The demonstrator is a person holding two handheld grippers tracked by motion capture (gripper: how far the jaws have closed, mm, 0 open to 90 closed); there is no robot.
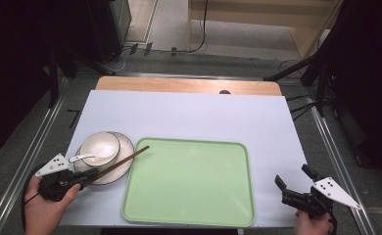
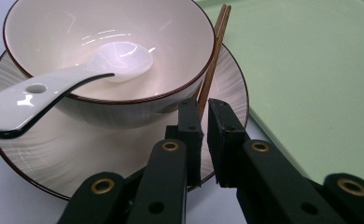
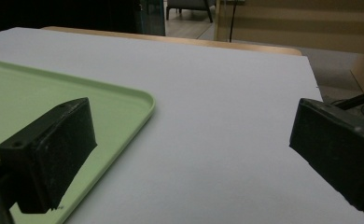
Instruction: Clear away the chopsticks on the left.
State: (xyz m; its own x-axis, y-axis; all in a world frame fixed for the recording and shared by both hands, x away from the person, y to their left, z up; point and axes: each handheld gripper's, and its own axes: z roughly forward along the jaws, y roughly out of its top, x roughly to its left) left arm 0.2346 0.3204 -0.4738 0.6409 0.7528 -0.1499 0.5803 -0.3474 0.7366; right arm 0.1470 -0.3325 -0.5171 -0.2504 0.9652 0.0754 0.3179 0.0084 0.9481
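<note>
the thin brown wooden chopsticks (image 1: 125, 161) are pinched at their near end by the left gripper (image 2: 203, 116), lying slantwise across the white dark-rimmed plate (image 1: 123, 169). their tips are pointed over the edge of the pale green plastic tray (image 1: 189, 183). the right gripper (image 1: 289, 188), right of the tray, is held spread wide.

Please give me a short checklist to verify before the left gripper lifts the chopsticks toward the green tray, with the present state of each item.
1. Left gripper closed on the chopsticks: ok; its jaws are nearly together around their near end.
2. Grip firm enough to lift: cannot tell.
3. Chopsticks free of the bowl: not ok; they lie close against its side, on the plate.
4. Spoon out of the way: ok; it rests in the bowl, handle over the rim.
5. Tray bare: ok.
6. Right gripper away from the tray: ok; open, beside it.
</note>
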